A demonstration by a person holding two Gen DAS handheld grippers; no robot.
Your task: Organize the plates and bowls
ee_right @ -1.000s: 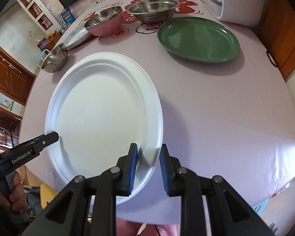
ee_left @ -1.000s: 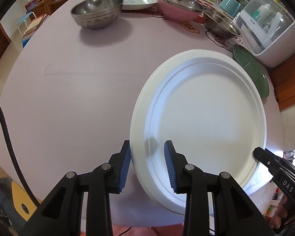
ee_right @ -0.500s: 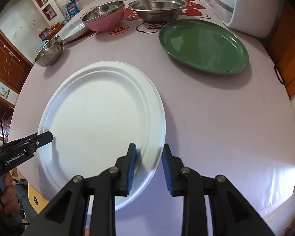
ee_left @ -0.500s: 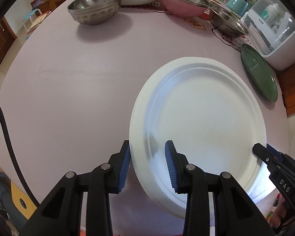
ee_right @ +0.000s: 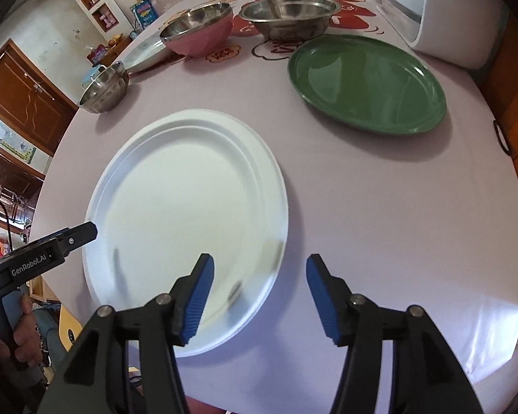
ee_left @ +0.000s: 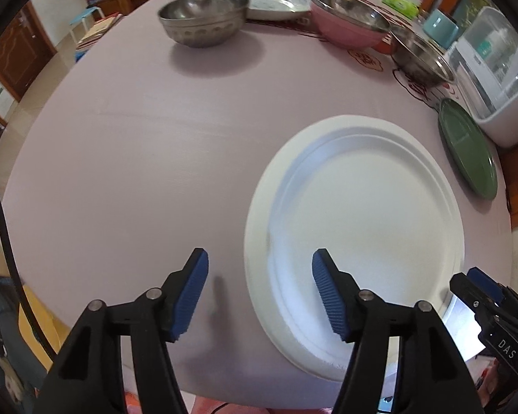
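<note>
The white plate (ee_left: 359, 227) lies flat on the near part of the lilac table (ee_left: 138, 158), between the two grippers. The left gripper (ee_left: 260, 296) has just been opening: its blue pads stand apart, astride the plate's left rim without pressing it. The right gripper (ee_right: 259, 298) has likewise just been opening, its fingers apart over the plate's right rim. Farther back sit a green plate (ee_right: 366, 82), a pink bowl (ee_right: 198, 31) and two steel bowls (ee_right: 290, 13).

matt white paper plate (ee_left: 362, 214), glossy green plate (ee_right: 366, 82), shiny metal bowl (ee_left: 202, 17), smooth matt lilac worktop (ee_left: 138, 158).
</note>
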